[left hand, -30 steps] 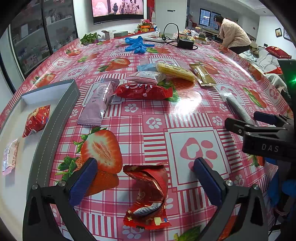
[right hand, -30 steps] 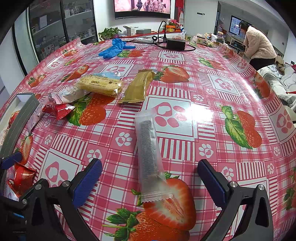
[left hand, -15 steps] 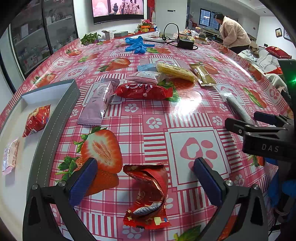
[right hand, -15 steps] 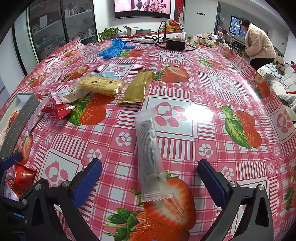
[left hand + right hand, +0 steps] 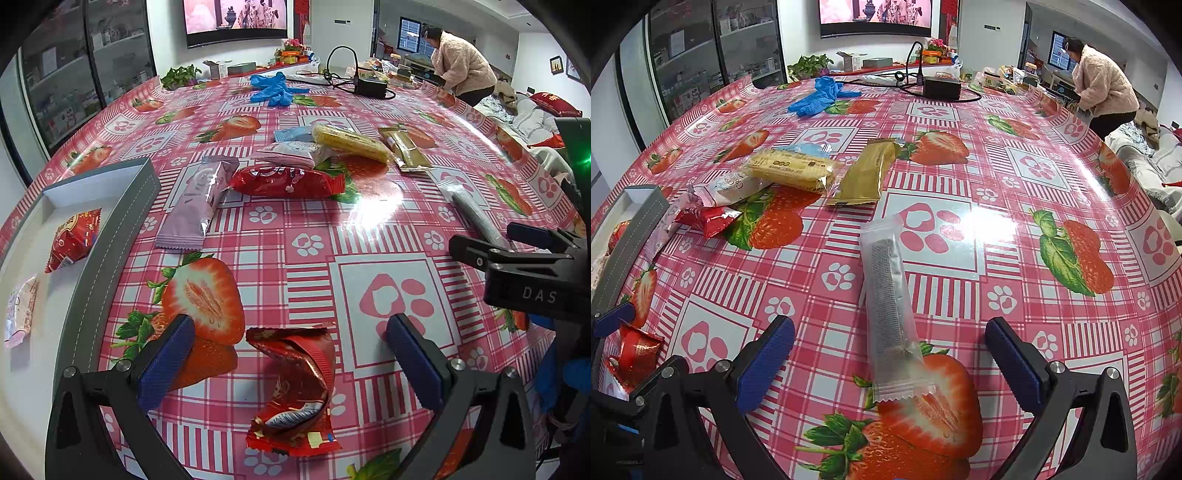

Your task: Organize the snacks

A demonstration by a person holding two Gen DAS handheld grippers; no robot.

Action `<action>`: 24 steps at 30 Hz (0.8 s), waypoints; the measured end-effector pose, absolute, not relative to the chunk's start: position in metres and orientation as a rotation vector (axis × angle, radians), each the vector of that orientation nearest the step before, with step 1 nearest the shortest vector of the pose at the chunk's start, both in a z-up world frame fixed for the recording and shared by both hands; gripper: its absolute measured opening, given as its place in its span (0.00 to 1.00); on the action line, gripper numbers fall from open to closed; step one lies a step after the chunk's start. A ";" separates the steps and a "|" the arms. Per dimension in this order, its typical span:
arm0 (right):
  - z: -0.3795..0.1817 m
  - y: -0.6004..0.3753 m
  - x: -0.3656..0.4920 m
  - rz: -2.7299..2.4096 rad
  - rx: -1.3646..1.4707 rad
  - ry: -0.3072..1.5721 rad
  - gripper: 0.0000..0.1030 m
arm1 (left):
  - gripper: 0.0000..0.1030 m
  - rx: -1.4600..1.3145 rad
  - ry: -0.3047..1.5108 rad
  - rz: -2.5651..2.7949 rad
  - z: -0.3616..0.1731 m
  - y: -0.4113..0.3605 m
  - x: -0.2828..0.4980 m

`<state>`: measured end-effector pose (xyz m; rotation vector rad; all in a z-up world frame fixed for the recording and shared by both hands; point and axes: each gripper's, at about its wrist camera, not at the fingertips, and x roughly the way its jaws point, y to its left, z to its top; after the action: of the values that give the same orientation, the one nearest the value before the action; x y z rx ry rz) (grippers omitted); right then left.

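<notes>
Currently both sets of jaws stand wide apart, nothing held. Left gripper (image 5: 290,363) straddles a crumpled red wrapper (image 5: 295,387) lying on the tablecloth (image 5: 388,266); right gripper (image 5: 888,363) straddles the near end of a clear sleeve pack (image 5: 890,306).

Risks, my read:
- Red wrapper is folded and springy. Pads closing on the raised fold could squash it flat or flick it sideways rather than pinch it. A hold on one foil flap only probably drops it on the way over.
- Clear sleeve pack is slick and long. Gripping only the sealed tail leaves the far end hanging; it may swing or slide out.
- Tablecloth is glossy, so either pack can skate away if one pad touches first.
- Right gripper shows at the right edge of the left view, near the left one. Both closing and lifting together risks a collision.

Destination looks like the grey-rimmed tray (image 5: 110,236) on the left, already holding a red pack (image 5: 72,240) and a pale sachet (image 5: 20,310). The tray wall stands proud, so a low carry could catch the wrapper on it.

Further out: purple bar (image 5: 195,206), long red pack (image 5: 288,181), yellow biscuit pack (image 5: 351,142), gold bar (image 5: 404,151), all loose, unsorted.
</notes>
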<state>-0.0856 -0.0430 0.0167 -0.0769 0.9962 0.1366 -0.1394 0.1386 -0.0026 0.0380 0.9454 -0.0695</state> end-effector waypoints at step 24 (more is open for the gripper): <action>0.027 -0.028 -0.071 0.184 -0.132 1.131 0.57 | 0.50 0.066 1.013 -0.121 0.010 0.118 -0.144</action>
<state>-0.0708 -0.0281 0.0267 -0.1323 1.1312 0.1836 -0.1436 0.1185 0.0098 0.0661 1.0133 -0.1206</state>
